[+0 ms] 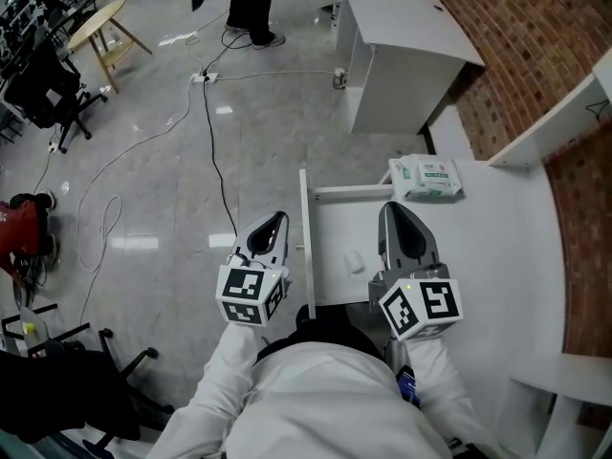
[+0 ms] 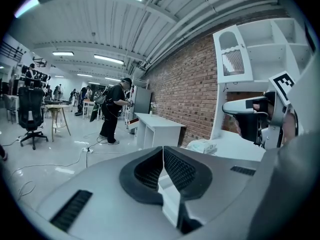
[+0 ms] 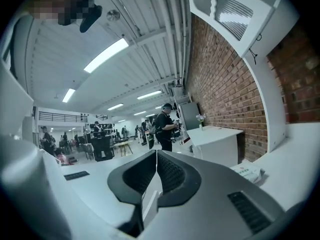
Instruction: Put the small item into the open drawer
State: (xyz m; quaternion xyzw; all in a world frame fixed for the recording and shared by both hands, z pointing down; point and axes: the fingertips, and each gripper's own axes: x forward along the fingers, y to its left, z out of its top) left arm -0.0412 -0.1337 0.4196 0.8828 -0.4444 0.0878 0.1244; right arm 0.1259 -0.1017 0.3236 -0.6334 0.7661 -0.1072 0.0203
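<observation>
A white drawer [image 1: 307,242] stands pulled out from the white table [image 1: 507,256], open toward the floor. A small pale rounded item [image 1: 354,259] lies on the drawer's floor near its right side. My right gripper [image 1: 390,208] hovers over the drawer's right edge, just right of the item, with its jaws closed together and nothing between them [image 3: 156,154]. My left gripper [image 1: 277,218] hangs over the floor left of the drawer front, jaws also together and empty [image 2: 161,151].
A pack of wipes [image 1: 426,177] lies on the table beyond the drawer. A white desk [image 1: 402,27] stands farther off by the brick wall. A black cable [image 1: 215,151] runs over the grey floor, a person [image 1: 251,3] stands at the top, and chairs crowd the left.
</observation>
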